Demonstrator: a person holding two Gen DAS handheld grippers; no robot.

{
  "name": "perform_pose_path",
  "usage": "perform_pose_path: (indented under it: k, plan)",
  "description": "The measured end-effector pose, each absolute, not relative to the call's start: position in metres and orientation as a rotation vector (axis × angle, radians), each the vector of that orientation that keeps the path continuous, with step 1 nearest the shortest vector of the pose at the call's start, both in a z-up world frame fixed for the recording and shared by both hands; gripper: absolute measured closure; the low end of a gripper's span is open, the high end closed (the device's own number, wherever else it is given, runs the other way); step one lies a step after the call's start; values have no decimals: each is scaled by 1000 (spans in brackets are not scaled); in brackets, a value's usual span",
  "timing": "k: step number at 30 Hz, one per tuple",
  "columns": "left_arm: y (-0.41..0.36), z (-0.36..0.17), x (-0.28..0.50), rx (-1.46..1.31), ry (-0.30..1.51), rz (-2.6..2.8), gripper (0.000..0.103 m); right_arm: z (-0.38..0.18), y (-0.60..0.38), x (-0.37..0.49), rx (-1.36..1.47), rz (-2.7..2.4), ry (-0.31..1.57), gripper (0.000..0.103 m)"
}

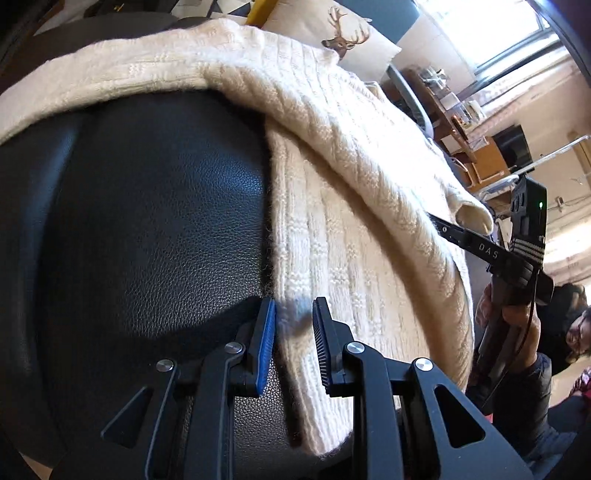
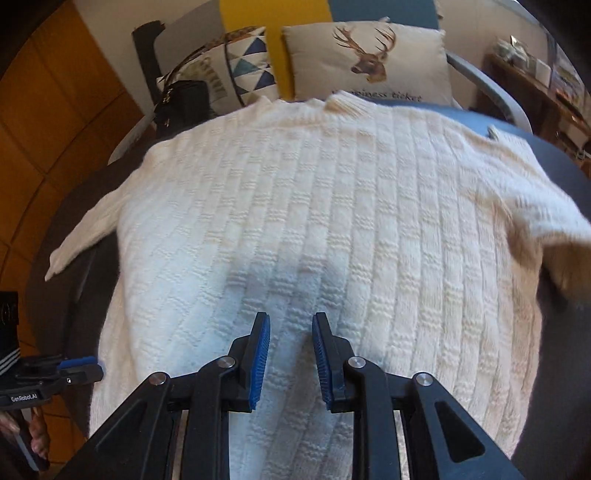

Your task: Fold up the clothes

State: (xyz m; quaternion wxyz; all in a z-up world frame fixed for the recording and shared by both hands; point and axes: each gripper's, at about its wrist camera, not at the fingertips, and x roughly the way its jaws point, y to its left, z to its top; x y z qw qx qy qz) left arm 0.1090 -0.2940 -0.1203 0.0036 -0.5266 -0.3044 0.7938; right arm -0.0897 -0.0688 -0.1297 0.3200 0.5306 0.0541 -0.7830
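On dark leather, the sweater (image 2: 314, 221) lies lengthwise, collar away; both grippers slightly parted, empty.

Both grippers (image 1: 293, 314) (image 2: 290, 325) angled downward, jaws parted, empty.

A black, pebbled leather seat cushion (image 1: 147, 221) fills the near ground, its surface glossy where daylight strikes it. At the far edge a pale square pillow printed with a brown stag's head (image 2: 369, 59) leans upright, with a line of dark lettering along its bottom hem. Just left of it stands a second pillow patterned in blue and white triangles (image 2: 249, 62), and a small black handbag with metal fittings (image 2: 184, 99) sits beside that. Warm orange wooden panelling (image 2: 55, 110) covers the left wall. Far right, a brown wooden shelf unit (image 1: 454, 118) holds small cluttered items beneath a bright window (image 1: 487, 26).
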Motion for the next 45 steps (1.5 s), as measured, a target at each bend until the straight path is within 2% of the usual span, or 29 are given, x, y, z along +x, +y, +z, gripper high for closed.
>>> perform_pose_path:
  k: [3,4,5,8,15,21,25,28,33,39,42,45]
  plan:
    - [-292,-120,110,-1663,-890,2523,81,-134,-68,-90,1395,-2053,118,80]
    - [-291,-120,111,-1672,-862,2537,90,-135,-69,-90,1388,-2054,120,78]
    - [-290,-120,111,-1680,-837,2550,95,-135,-70,-89,1382,-2055,125,78]
    - [-303,-118,106,-1642,-893,2570,100,-137,-74,-88,1364,-2063,146,77]
    - [-348,-84,178,-1540,-994,2733,100,-140,-68,-92,1340,-2052,119,77]
    - [-359,-126,191,-1734,-1118,2615,97,-139,-75,-89,1307,-2089,187,77]
    - [-379,-109,188,-1638,-1176,2688,97,-132,-75,-92,1342,-2070,185,77]
    - [-396,-92,177,-1505,-1223,2721,94,-114,-78,-89,1281,-2081,135,77]
    - [-394,-84,123,-1420,-1127,2734,92,-105,-114,-71,1228,-2004,231,77]
    - [-378,-115,43,-1486,-1092,2650,92,-127,-133,-71,1297,-1967,299,77]
    - [-388,-141,32,-1599,-1140,2627,92,-135,-134,-72,1320,-1960,323,77]
    - [-404,-149,38,-1558,-1217,2643,98,-141,-134,-77,1307,-1965,321,77]
